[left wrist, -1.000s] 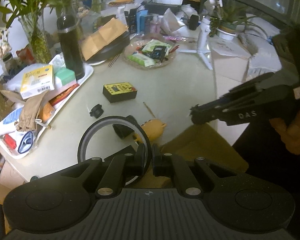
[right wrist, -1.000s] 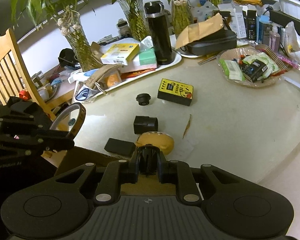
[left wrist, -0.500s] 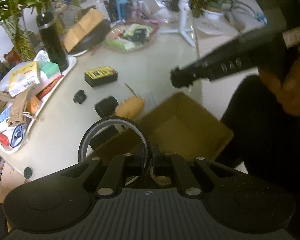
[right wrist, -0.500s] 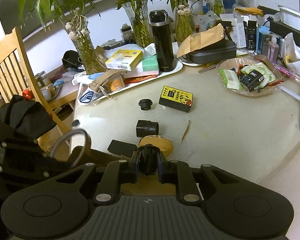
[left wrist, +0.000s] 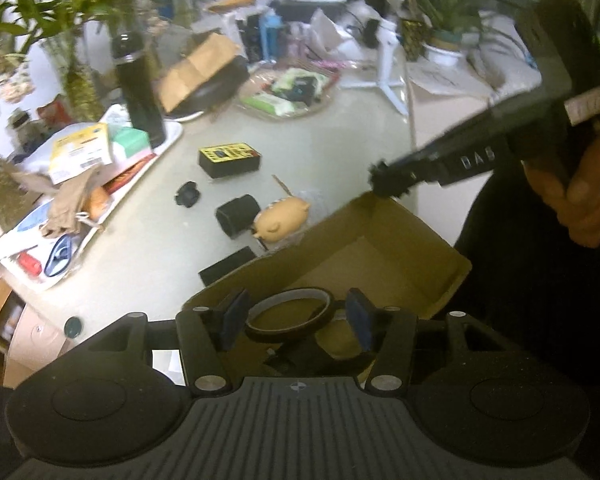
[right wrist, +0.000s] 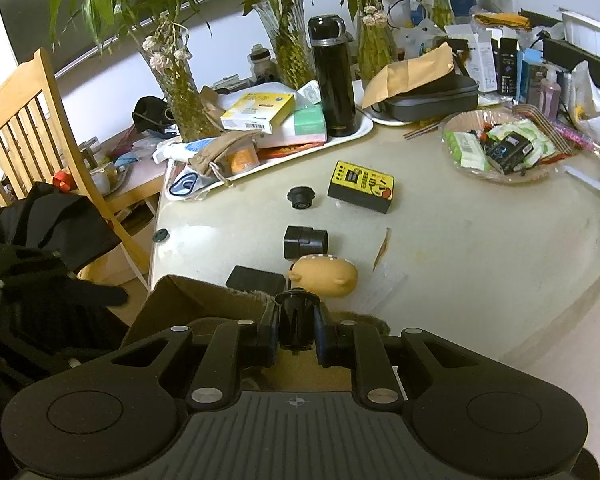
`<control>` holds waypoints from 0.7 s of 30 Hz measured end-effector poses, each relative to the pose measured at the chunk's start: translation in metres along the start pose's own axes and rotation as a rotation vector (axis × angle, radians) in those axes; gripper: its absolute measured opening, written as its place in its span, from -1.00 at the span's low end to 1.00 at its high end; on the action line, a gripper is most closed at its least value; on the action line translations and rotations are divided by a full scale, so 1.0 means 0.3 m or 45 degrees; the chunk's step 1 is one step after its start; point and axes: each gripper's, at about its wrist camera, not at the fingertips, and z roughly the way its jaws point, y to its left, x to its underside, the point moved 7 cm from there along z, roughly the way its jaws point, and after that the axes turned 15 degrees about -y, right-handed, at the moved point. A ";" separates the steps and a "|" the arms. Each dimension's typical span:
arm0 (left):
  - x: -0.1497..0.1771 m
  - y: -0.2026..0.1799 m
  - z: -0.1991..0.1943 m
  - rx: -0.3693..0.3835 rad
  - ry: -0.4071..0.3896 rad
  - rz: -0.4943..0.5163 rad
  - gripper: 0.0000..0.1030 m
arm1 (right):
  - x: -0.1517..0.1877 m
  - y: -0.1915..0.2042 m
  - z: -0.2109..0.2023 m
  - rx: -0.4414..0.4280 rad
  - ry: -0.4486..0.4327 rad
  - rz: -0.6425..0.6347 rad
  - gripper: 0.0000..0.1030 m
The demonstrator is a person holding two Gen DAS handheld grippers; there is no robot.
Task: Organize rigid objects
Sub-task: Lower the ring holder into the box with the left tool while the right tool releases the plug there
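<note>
Black tape ring (left wrist: pixel 290 313) loose between opening left gripper (left wrist: pixel 294 318) fingers, above cardboard box (left wrist: pixel 384 248).

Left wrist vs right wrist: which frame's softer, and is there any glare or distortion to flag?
Left wrist view: motion-soft and dim, the flask and the right gripper smeared. Right wrist view: sharp, evenly lit, mild sheen on the table. Both views: fisheye bending with dark corners.

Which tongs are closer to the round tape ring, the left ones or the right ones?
Left. The left tongs are opening with the tape ring right between them, over the cardboard box. The right tongs sit at the box's far edge.
</note>
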 end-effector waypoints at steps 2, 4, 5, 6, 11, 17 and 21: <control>-0.001 0.013 -0.011 -0.012 -0.013 -0.028 0.03 | 0.010 -0.002 0.000 -0.002 0.006 0.011 -0.60; 0.000 0.025 -0.020 -0.028 -0.023 -0.054 0.03 | 0.019 0.001 -0.001 -0.007 0.014 0.014 -0.60; 0.001 0.028 -0.023 -0.034 -0.030 -0.063 0.03 | 0.021 0.003 -0.001 -0.009 0.018 0.013 -0.60; 0.000 0.031 -0.028 -0.034 -0.044 -0.069 0.03 | 0.024 0.004 0.001 -0.011 0.023 0.013 -0.60; -0.001 0.041 -0.028 -0.062 -0.057 -0.072 0.03 | 0.041 0.010 0.015 -0.010 0.058 0.014 -0.60; 0.006 0.048 -0.023 -0.065 -0.052 -0.084 0.03 | 0.064 0.016 0.038 -0.005 0.088 0.013 -0.60; 0.019 0.056 -0.013 -0.074 -0.036 -0.095 0.03 | 0.070 0.008 0.053 0.007 0.104 0.016 -0.60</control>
